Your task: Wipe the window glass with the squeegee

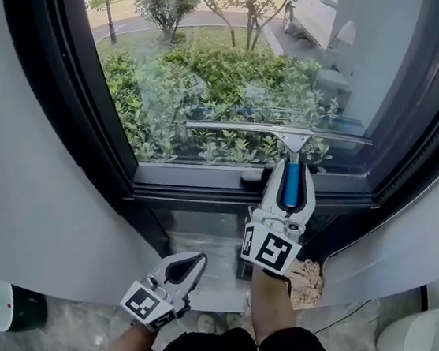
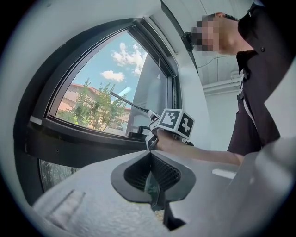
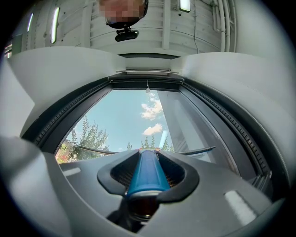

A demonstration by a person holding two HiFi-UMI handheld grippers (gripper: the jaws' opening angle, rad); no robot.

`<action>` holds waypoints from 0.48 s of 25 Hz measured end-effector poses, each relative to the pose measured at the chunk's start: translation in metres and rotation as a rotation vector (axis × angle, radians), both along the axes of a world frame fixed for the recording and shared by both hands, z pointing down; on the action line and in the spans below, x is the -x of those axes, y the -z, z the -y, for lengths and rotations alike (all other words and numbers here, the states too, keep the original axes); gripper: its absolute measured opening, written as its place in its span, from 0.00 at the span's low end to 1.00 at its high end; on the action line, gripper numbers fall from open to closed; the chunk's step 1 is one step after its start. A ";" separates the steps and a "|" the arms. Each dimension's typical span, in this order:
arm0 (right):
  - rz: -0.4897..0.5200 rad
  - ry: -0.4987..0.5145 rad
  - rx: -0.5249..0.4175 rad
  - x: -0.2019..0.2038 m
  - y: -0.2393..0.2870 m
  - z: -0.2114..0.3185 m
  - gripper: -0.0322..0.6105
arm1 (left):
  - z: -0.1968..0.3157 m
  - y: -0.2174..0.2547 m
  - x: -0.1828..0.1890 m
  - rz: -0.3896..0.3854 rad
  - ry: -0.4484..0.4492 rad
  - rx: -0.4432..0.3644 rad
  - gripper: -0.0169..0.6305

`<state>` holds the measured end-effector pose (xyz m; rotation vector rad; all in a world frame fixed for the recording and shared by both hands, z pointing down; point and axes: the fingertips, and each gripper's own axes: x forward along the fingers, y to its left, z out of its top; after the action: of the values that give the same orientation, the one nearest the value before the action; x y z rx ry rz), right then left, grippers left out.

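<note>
Head view: my right tongs [image 1: 292,172] are clamped on the blue handle of the squeegee [image 1: 280,130], which points up at the window glass [image 1: 218,59]. The blade lies level across the lower part of the pane, just above the bottom frame rail [image 1: 242,188]. Its right end comes close to the pane's right edge, while its left end leaves a stretch of bare glass before the left edge. Above the blade the whole pane is open room.

Right gripper view: the handle [image 3: 143,173] fills the gap between the jaws, and the blade runs across beyond them.

Left gripper view: my left tongs [image 2: 152,185] are closed to a narrow slit with nothing in them. In the head view they [image 1: 193,261] hang low, well apart from the glass, below the sill.
</note>
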<state>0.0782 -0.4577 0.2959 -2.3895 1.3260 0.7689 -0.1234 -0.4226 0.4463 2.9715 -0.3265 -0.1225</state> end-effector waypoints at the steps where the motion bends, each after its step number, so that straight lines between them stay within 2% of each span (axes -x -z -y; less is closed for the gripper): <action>1: 0.001 -0.002 0.004 0.000 -0.003 0.000 0.26 | 0.000 -0.002 0.001 0.002 -0.001 0.004 0.03; 12: 0.026 -0.003 0.045 -0.002 -0.024 -0.002 0.26 | -0.004 -0.013 0.003 0.027 -0.005 0.024 0.03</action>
<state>0.0798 -0.4555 0.3203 -2.4286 1.3438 0.7133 -0.1263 -0.4183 0.4596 2.9523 -0.3220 -0.0771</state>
